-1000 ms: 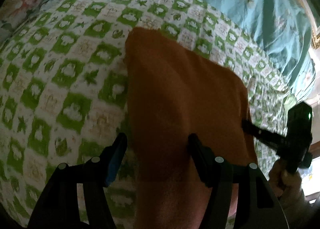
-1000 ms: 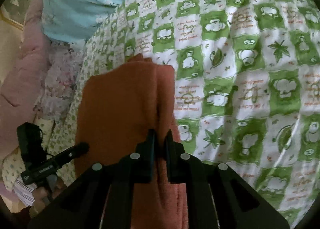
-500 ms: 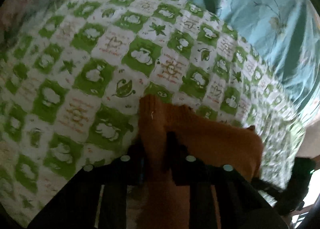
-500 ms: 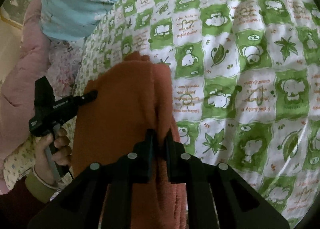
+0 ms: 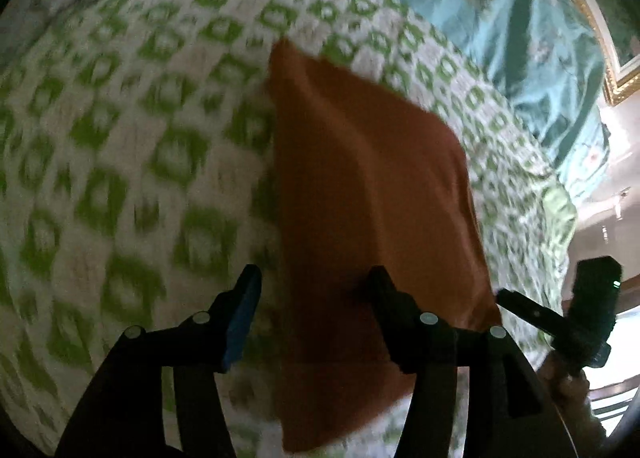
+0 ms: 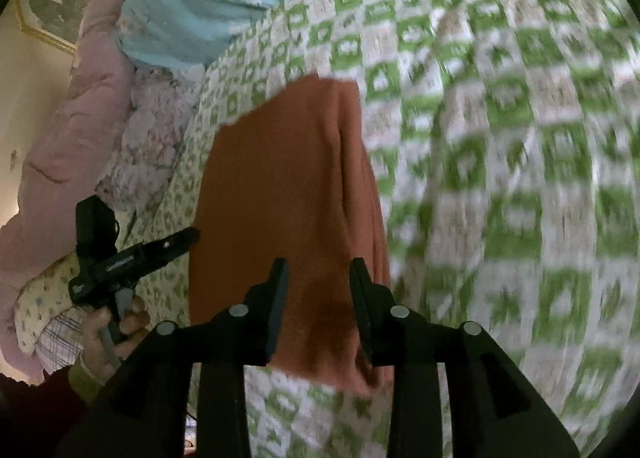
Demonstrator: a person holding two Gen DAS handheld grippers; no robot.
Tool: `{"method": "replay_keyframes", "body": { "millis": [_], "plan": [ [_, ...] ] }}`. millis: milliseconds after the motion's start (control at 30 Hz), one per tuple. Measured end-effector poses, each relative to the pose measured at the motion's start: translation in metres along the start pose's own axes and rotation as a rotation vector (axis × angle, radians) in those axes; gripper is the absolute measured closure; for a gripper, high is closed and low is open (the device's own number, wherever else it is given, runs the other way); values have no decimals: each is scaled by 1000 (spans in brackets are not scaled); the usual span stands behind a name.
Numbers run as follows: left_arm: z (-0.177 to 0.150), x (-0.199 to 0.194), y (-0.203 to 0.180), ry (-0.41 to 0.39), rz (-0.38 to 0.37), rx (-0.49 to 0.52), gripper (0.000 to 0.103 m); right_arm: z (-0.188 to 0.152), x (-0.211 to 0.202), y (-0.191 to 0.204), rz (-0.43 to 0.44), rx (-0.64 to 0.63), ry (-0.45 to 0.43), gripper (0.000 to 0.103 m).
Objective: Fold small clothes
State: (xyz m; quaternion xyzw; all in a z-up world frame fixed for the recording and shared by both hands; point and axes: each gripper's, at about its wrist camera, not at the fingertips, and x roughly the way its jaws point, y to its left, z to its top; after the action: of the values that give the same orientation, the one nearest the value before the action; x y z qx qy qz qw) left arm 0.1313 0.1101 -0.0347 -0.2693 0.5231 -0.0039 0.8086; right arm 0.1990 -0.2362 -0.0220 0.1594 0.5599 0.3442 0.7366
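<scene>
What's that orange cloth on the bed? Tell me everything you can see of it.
The orange cloth is a small, soft, fuzzy-looking piece lying flat on the green-and-white checked bedspread, roughly rectangular, with a lengthwise fold ridge near one edge. Both hand-held grippers, left and right, hover over its near end, open; neither grips it.

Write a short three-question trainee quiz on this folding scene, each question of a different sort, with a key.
1. True or false: the right gripper is clamped shut on the orange cloth.
2. Multiple choice: the orange cloth lies on
A. a bare wooden table
B. a green-and-white checked bedsheet
C. a pink quilt
3. Fill in: the left gripper has its jaws ____, with the cloth's left edge lying between its fingers.

Key
1. False: its jaws stand apart above the cloth.
2. B
3. open
</scene>
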Motion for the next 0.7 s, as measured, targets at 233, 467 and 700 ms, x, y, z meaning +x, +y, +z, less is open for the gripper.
{"method": "replay_keyframes", "body": {
  "millis": [233, 467, 700],
  "plan": [
    [-47, 3, -4, 53, 15, 3, 43, -26, 3, -4, -14, 23, 7, 103],
    [-67, 7, -8, 80, 32, 24, 43, -25, -10, 1, -80, -19, -8, 102],
    [-66, 9, -7, 91, 33, 17, 43, -44, -6, -8, -79, 18, -23, 62]
  ]
}}
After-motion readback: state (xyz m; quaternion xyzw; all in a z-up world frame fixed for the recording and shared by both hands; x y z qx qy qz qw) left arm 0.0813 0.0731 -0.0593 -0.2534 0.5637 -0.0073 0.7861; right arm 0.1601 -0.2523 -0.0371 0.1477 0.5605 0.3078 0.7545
